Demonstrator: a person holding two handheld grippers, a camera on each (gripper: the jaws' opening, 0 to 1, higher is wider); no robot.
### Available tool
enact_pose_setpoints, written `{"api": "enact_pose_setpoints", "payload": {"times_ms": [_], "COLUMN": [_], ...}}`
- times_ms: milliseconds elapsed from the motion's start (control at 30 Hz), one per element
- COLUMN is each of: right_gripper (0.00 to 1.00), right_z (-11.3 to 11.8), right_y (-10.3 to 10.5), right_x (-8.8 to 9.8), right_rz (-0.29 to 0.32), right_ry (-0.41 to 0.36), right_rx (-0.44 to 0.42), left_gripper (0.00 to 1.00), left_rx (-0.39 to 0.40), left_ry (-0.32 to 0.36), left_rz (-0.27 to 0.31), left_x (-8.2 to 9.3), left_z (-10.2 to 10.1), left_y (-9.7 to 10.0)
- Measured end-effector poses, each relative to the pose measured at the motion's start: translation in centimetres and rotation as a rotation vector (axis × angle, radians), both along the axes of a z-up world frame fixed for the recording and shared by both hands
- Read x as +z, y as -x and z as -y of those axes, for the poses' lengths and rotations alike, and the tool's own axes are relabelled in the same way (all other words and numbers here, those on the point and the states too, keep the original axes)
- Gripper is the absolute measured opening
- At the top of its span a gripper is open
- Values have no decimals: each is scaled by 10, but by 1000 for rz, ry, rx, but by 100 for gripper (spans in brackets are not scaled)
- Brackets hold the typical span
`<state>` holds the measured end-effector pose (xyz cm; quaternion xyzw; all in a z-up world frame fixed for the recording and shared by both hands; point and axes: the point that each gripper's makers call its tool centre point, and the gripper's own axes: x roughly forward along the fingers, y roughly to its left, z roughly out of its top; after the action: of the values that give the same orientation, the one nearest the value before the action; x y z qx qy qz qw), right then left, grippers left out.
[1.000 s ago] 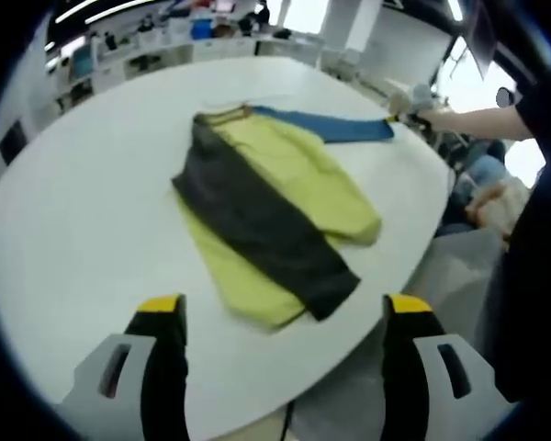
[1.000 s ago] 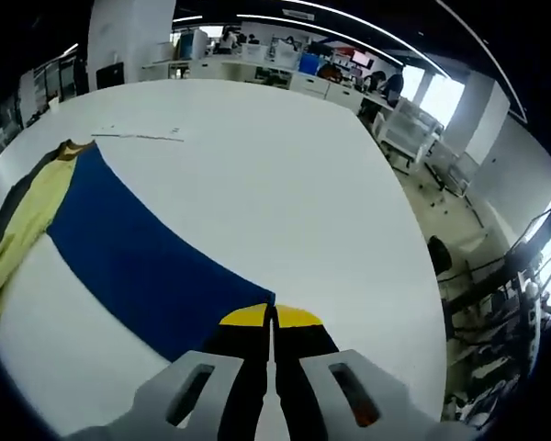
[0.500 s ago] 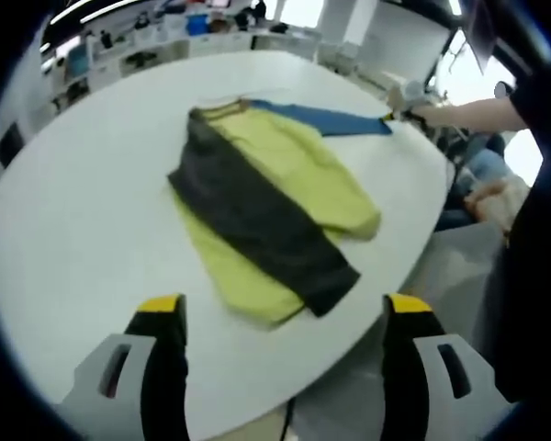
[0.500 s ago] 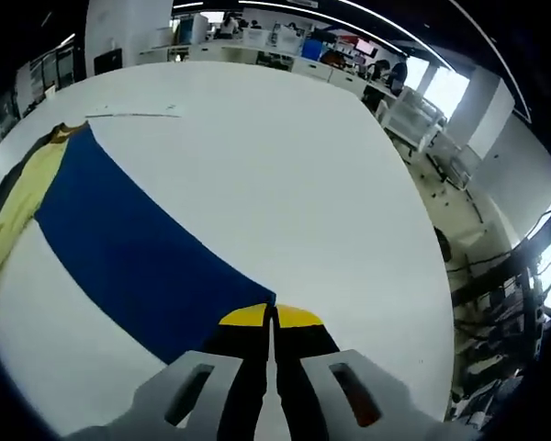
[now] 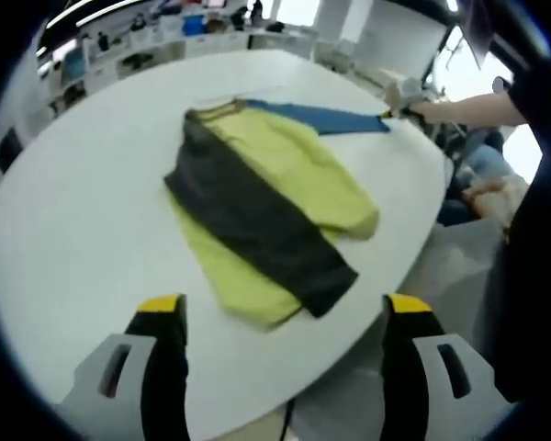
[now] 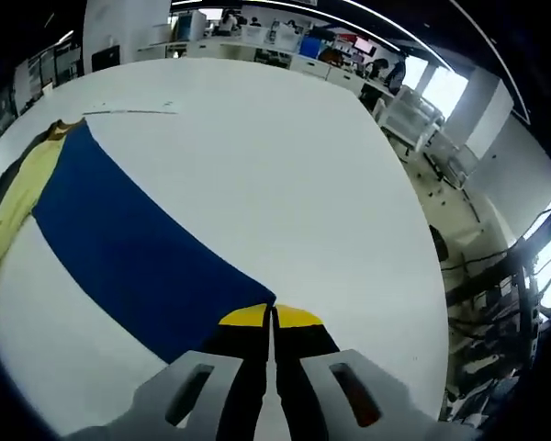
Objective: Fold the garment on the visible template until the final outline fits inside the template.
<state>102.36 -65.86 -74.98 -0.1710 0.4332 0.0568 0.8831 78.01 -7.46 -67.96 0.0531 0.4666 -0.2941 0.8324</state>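
A folded garment (image 5: 275,207) lies on the white round table (image 5: 83,211): yellow-green body, dark grey sleeve laid diagonally across it, and a blue sleeve (image 5: 326,118) stretched out toward the far right. My left gripper (image 5: 280,308) hangs open above the table's near edge, short of the garment, holding nothing. My right gripper (image 6: 273,317) is shut on the cuff end of the blue sleeve (image 6: 133,248), which runs flat to the yellow body (image 6: 18,197) at far left. In the left gripper view the right gripper (image 5: 397,99) shows at the sleeve's tip, held by a person's arm.
A person (image 5: 533,184) stands at the table's right edge. A faint template line (image 6: 133,112) marks the table beyond the sleeve. Desks and shelves (image 6: 257,50) fill the room behind. A white chair (image 6: 409,124) stands off the table's far right.
The blue sleeve has been drawn slightly further out and straighter by the right gripper. The left gripper stays open and in place.
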Motion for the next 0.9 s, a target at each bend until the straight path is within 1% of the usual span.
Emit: {"api": "enact_pose_setpoints", "payload": {"times_ms": [100, 200, 267, 500, 533, 567, 700, 733, 833, 900], "right_gripper": [2, 5, 7, 16, 18, 20, 25, 26, 29, 31], "right_z": [8, 3, -1, -35, -35, -41, -66, -75, -89, -101], "right_y": [-3, 1, 4, 11, 8, 10, 22, 26, 36, 42], "right_x": [4, 12, 16, 39, 32, 33, 45, 49, 57, 64], "right_rz": [9, 30, 31, 87, 88, 95, 99, 107, 117, 131], "right_ry": [6, 4, 5, -34, -41, -50, -65, -68, -82, -106], "right_rx": [-3, 9, 24, 94, 104, 117, 171, 198, 220, 238], "left_gripper": [83, 83, 83, 83, 83, 83, 83, 83, 83, 83], "left_rx": [-6, -7, -12, -23, -25, -26, -32, -32, -36, -36], "left_ry": [-1, 5, 8, 25, 27, 31, 38, 42, 47, 51], "left_rz": [3, 10, 18, 48, 52, 56, 65, 67, 75, 79], "left_x": [1, 3, 6, 13, 14, 15, 17, 18, 18, 20], "left_z": [1, 2, 3, 9, 10, 11, 12, 13, 13, 12], "left_y": [0, -1, -2, -5, -4, -4, 1, 2, 5, 6]}}
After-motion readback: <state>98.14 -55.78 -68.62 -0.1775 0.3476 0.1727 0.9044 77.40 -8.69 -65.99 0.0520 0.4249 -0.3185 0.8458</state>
